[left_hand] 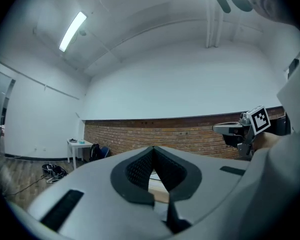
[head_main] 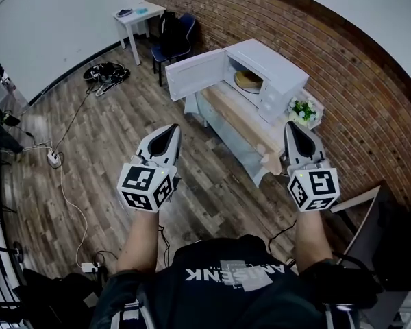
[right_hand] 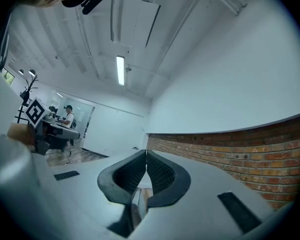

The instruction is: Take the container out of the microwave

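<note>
Left hand-held gripper [head_main: 172, 129]: jaws closed tip to tip, nothing between them, held level over the plank floor [head_main: 116, 142] and well apart from the bench [head_main: 241, 123]. Right hand-held gripper [head_main: 290, 126]: jaws likewise closed and empty, held level, its tip just beside the near end of the bench in the head view. The microwave [head_main: 277, 70] stands on the far part of the bench, close to the brick wall [head_main: 335, 53]. Its door [head_main: 195, 74] is swung fully open to the left and projects past the bench edge over the floor. The container [head_main: 248, 81], round and tan, sits inside the open cavity, set back from the front lip, with free space above it. A bare wooden strip of bench runs in front of the microwave to the near end. A pot of flowers [head_main: 303, 110] stands just beside the microwave's right side, near the wall. Between the two grippers and the bench the floor is open. A white cable [head_main: 68, 197] runs along the floor at the left to a power strip [head_main: 53, 158]. A small white table [head_main: 138, 16] and a blue chair [head_main: 178, 36] stand in the far corner, well apart from the bench.
</note>
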Tool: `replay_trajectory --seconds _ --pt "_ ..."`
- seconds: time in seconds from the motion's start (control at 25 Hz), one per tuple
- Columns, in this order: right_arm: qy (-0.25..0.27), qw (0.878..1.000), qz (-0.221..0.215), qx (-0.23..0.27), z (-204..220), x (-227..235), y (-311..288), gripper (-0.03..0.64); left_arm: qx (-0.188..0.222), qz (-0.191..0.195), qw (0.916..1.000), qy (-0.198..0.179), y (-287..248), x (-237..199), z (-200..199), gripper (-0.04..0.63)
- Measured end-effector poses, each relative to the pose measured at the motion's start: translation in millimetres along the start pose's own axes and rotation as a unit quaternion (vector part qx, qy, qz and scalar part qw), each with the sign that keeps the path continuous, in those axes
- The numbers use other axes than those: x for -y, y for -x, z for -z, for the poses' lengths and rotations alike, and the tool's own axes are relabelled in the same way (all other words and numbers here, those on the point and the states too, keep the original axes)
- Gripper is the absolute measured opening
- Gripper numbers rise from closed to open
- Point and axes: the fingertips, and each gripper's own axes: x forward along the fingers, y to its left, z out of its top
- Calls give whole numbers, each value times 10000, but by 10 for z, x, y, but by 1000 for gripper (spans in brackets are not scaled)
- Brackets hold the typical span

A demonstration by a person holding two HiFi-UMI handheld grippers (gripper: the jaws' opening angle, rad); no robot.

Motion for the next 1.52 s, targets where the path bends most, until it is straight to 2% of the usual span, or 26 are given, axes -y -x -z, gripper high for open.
replay_trajectory --seconds 0.28,0.4,0.68,1.04,1.36,1.52 --pt "-10 9999 -83 -100 105 -131 -121 42 111 37 9998 173 -13 -145 28 11" --pt "-66 9998 -161 -57 160 -124 -204 41 83 153 9998 109 -80 -117 47 11" --pt "-236 9993 -299 64 241 183 -655 41 184 -67 9998 47 -511 -268 -5 11" --pt "-73 9995 -289 127 345 857 -1339 43 126 -182 9997 -109 -1529 -320 -101 11" --pt "-4 9979 -625 159 485 1322 -1864 43 111 -123 9995 -259 -2393 -250 -195 12" --pt "-34 9982 -595 92 604 1642 -2081 43 -10 -62 10000 -14 -2854 -170 -160 12"
